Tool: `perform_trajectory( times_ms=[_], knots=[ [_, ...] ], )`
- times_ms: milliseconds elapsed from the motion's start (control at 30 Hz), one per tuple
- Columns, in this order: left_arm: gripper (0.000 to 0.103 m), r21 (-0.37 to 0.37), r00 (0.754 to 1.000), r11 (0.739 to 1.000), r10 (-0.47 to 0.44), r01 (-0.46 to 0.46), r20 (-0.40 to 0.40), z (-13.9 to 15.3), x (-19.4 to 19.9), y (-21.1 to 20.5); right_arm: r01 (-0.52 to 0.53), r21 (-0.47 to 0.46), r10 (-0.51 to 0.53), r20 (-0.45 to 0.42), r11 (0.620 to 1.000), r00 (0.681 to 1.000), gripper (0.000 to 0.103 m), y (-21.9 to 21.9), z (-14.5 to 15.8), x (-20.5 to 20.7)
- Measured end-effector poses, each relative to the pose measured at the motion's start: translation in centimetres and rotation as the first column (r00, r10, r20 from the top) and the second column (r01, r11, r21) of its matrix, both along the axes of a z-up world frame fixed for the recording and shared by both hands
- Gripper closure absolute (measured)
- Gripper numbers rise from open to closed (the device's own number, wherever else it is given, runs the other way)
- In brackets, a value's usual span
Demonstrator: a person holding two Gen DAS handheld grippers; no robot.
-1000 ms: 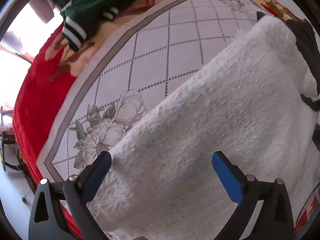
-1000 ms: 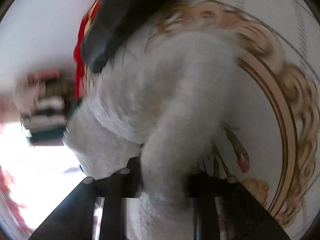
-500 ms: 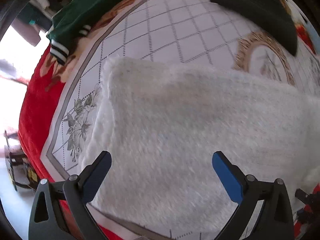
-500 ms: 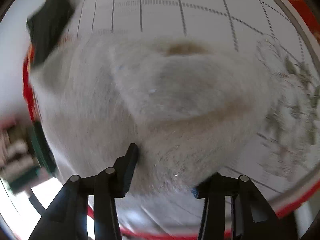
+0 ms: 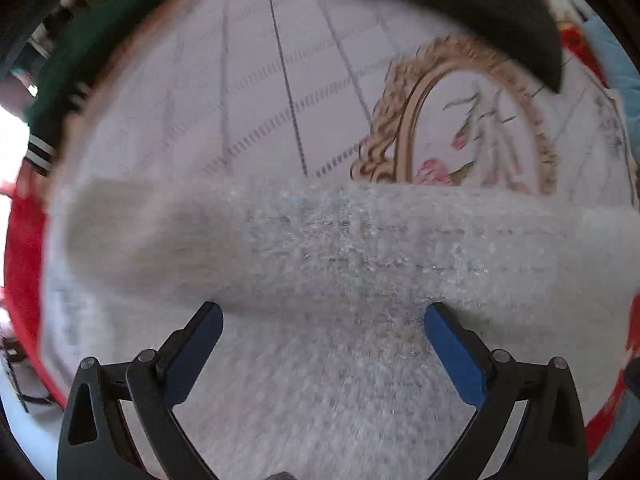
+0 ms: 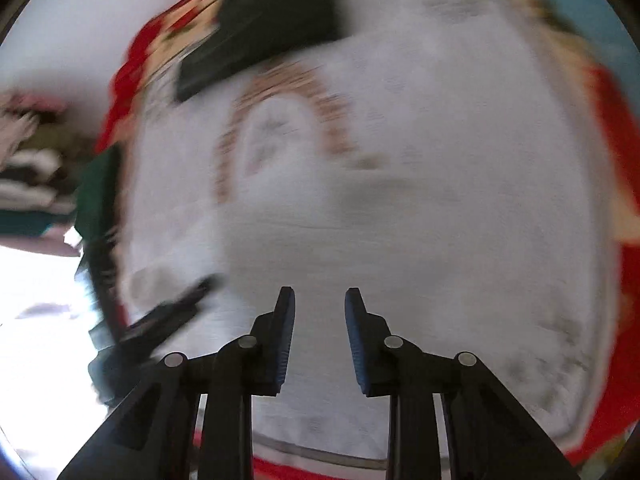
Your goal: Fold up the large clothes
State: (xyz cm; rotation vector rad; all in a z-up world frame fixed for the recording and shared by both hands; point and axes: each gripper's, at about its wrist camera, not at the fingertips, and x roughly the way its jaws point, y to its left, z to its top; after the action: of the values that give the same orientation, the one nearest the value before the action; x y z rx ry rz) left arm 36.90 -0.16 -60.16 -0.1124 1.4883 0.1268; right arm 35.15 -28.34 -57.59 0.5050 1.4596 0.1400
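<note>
Bright daylight throughout, entering from the left; blown-out white glare at left edge of both views. Strong fisheye curvature, black vignette ring at corners. Left wrist view: motion smear across the bedspread (image 5: 280, 92) grid and the green garment (image 5: 84, 64); sharpest patch on the white fluffy garment (image 5: 360, 248) centre, soft toward its left end. Left hand-held gripper (image 5: 323, 322) crisp, blue pads evenly lit. Right wrist view: heavy smear over everything beyond the right hand-held gripper (image 6: 320, 300); black garment (image 6: 264, 20) streaked, clothes stack (image 6: 32, 184) reduced to bands. Faint soft shadows only.
</note>
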Motion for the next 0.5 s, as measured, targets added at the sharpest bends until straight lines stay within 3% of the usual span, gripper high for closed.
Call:
perform_trajectory(
  times_ms=[100,167,233,267,400,500],
  knots=[
    [0.000,-0.063,0.999,0.997,0.045,-0.046,-0.017,-1.7,0.6,1.6,-0.110,0.027,0.112,-0.057,0.994,0.992,0.075,5.5,-3.8,3.7],
    [0.000,-0.080,0.998,0.995,0.061,-0.062,-0.018,-1.4,0.5,2.5,-0.189,-0.011,0.186,-0.131,0.982,0.974,0.075,7.9,-7.6,5.2],
    [0.000,-0.069,0.997,0.994,0.079,-0.081,-0.024,-1.0,0.2,3.2,-0.236,-0.068,0.216,-0.219,0.969,0.951,0.077,9.0,-11.4,6.1],
    [0.000,-0.057,0.995,0.994,0.092,-0.094,-0.026,-0.8,-0.1,3.7,-0.204,-0.065,0.184,-0.238,0.977,0.954,0.079,8.9,-12.8,6.7],
    [0.000,-0.042,0.987,0.987,0.154,-0.156,-0.044,-0.1,-1.2,5.6,-0.179,-0.058,0.152,-0.322,0.982,0.935,0.080,9.0,-14.3,9.0],
    [0.000,-0.006,0.980,0.980,0.201,-0.201,-0.002,2.2,-2.6,7.5,-0.210,-0.065,0.173,-0.366,0.976,0.915,0.080,9.5,-12.0,9.9]
  ],
)
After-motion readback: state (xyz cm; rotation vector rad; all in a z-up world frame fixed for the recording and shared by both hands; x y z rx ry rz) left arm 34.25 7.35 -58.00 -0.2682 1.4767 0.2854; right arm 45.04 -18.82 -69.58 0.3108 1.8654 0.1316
